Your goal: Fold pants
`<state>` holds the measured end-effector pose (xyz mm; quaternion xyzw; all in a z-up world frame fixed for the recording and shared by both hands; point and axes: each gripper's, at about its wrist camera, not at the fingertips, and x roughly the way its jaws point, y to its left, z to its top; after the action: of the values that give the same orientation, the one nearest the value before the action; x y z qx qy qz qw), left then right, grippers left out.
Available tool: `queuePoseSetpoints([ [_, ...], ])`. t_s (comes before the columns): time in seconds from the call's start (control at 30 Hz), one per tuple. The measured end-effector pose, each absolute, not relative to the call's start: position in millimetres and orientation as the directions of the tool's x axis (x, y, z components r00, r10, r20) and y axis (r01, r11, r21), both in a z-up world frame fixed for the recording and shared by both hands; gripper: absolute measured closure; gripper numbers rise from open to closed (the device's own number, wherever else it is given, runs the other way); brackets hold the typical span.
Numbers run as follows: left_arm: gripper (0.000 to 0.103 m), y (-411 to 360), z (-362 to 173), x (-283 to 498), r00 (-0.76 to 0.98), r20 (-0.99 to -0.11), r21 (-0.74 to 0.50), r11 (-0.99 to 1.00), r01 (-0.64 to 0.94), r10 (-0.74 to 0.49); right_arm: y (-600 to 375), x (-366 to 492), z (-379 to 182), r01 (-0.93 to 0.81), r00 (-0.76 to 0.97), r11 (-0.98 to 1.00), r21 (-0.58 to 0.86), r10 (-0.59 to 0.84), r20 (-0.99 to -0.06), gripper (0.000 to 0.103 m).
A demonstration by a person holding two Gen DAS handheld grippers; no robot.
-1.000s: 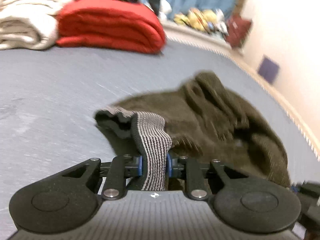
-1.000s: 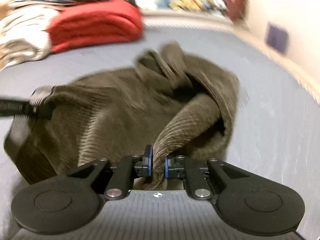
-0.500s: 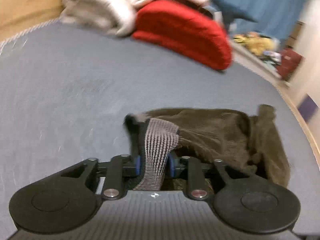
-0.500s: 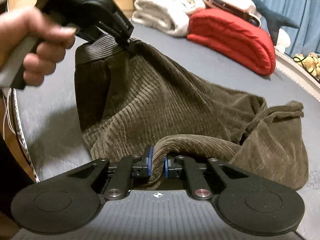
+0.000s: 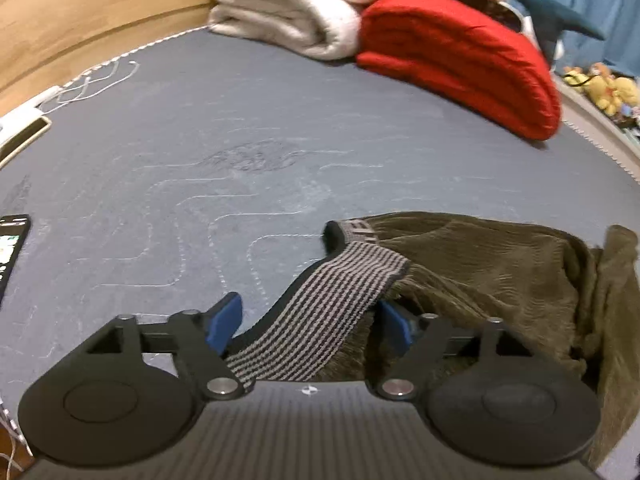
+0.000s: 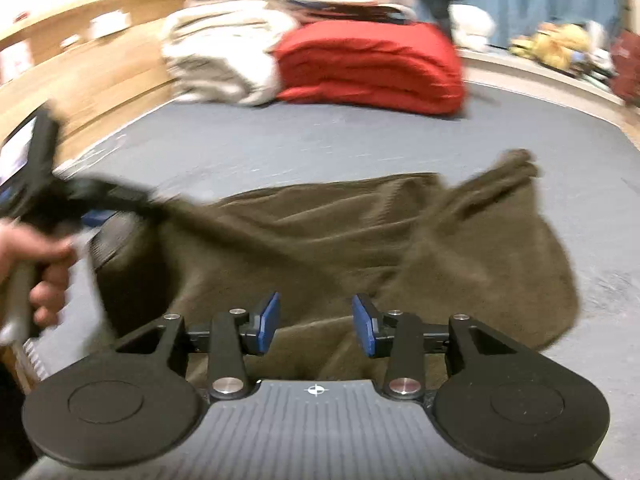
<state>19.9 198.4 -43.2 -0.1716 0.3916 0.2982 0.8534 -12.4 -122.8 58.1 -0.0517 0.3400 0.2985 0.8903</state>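
Looks like a fold was just laid, since the brown pants [image 6: 340, 240] are dropped on the grey mattress [image 5: 240, 140] as both the left gripper [image 5: 308, 322] and right gripper [image 6: 316, 322] are opening, so fresh grips are probably needed next.

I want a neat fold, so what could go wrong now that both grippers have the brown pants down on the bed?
1. The striped waistband lies twisted between the opening left gripper, so it may settle crooked or snag on a pad.
2. The pants are bunched at the far right, so folding now could trap wrinkles.
3. The opening right gripper sits close above the cloth and might drag it.
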Motion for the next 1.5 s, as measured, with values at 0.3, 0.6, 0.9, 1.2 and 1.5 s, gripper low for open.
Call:
queuePoseSetpoints([
  [0.3, 0.011, 198, -48, 27, 0.447, -0.793, -0.012, 0.723, -0.691, 0.413, -124, 43, 23, -0.406, 0.608, 0.900, 0.160, 0.396, -0.688, 0.040],
  [0.6, 0.009, 216, -59, 30, 0.427, -0.829, -0.048, 0.714, -0.698, 0.361, -93, 72, -17, -0.365, 0.554, 0.925, 0.104, 0.306, -0.775, 0.037],
  [0.9, 0.009, 229, -52, 18, 0.466, -0.844, -0.118, 0.756, -0.644, 0.265, -95, 67, -26, -0.379, 0.595, 0.925, -0.021, 0.227, -0.771, 0.093],
  [1.2, 0.009, 215, -4, -17, 0.652, -0.712, -0.163, 0.843, -0.514, 0.260, -124, 29, 14, -0.418, 0.679, 0.901, -0.112, 0.229, -0.697, 0.096],
  [1.5, 0.052, 116, 1, 5, 0.761, -0.645, -0.281, 0.949, -0.145, -0.075, -167, -43, 24, -0.522, 0.681, 0.793, -0.313, 0.167, -0.713, 0.096],
])
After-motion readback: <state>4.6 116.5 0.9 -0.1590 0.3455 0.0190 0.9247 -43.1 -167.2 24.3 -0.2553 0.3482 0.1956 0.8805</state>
